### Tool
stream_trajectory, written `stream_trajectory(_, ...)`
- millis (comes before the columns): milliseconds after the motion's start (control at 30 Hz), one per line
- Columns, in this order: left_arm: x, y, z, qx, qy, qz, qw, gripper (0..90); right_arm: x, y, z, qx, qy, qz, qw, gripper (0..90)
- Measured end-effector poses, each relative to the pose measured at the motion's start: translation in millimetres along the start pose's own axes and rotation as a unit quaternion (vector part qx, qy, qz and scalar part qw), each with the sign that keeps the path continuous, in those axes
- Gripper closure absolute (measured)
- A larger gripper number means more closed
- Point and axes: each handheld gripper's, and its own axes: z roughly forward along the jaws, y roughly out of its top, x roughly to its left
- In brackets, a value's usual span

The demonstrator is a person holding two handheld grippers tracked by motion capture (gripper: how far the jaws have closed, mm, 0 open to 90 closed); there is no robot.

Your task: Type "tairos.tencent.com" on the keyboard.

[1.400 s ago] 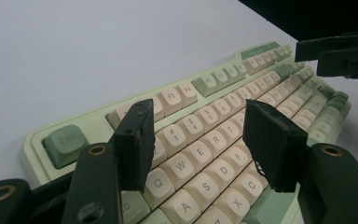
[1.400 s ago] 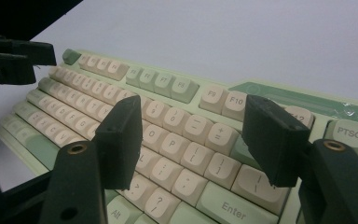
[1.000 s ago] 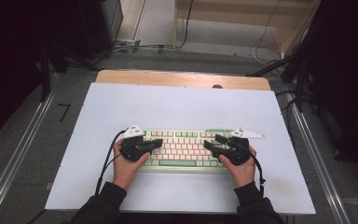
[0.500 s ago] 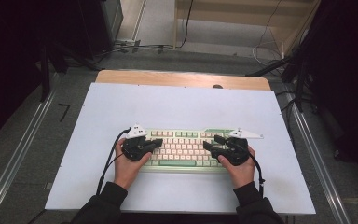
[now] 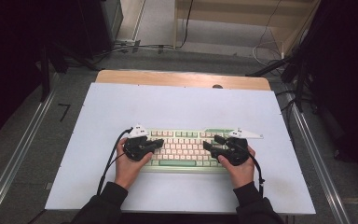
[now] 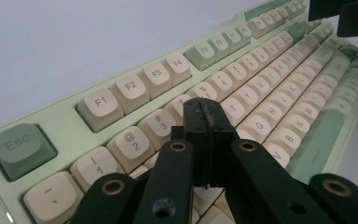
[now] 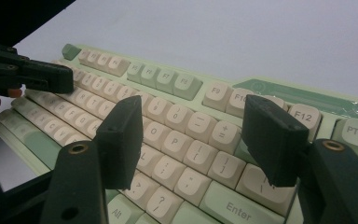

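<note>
- A pale green keyboard with cream and green plastic keycaps (image 5: 184, 148) lies flat near the front edge of the white-covered desk (image 5: 177, 105), squarely before the person.
- The left hand-held gripper (image 6: 204, 128) has its jaws pressed together on nothing, the tip hovering over the number row near the 4 key.
- The right hand-held gripper (image 7: 198, 140) stands wide open and empty above the keys around P.
- To press well, I'd use the closed left tip as one blunt finger: straight down, one keycap only.
</note>
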Motion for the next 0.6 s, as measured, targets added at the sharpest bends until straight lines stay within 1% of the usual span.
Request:
stream_trajectory(167, -0.2, 0.9, 1.7, 0.006, 0.001, 0.001, 1.0, 90.0, 0.0, 0.1, 0.0, 0.0, 0.0, 0.0, 1.0, 36.9)
stream_trajectory(233, -0.7, 1.9, 3.9, 0.02, 0.005, 0.005, 0.9998, 90.0, 0.1, 0.0, 0.0, 0.0, 0.0, 0.0, 1.0, 37.0)
stream_trajectory(300, -2.0, 2.7, 3.9, 0.021, 0.005, 0.007, 0.9997, 90.0, 0.2, -0.1, 0.5, 0.001, -0.001, 0.0, 1.0, 37.0)
stream_trajectory(333, -2.2, 2.9, 3.1, 0.017, 0.001, 0.006, 0.9998, 90.0, 0.4, -0.2, 0.7, 0.001, -0.001, 0.0, 1.0, 37.1)
stream_trajectory(367, -1.9, 3.6, 1.4, 0.01, -0.01, 0.001, 0.9999, 86.9, 0.5, -0.1, 0.7, 0.001, 0.0, 0.0, 1.0, 37.0)
stream_trajectory(467, -1.8, 6.1, -5.6, -0.017, -0.03, -0.007, 0.9994, 81.5, 0.3, 0.1, 0.1, -0.001, 0.0, -0.001, 1.0, 37.0)
stream_trajectory(533, -1.6, 7.3, -10.6, -0.032, -0.037, -0.008, 0.9988, 76.9, 0.0, 0.1, -0.1, 0.0, -0.001, 0.0, 1.0, 37.0)
stream_trajectory(600, -1.2, 7.7, -15.1, -0.044, -0.04, -0.008, 0.9982, 70.5, 0.3, 0.1, 0.1, 0.0, 0.0, -0.001, 1.0, 37.0)
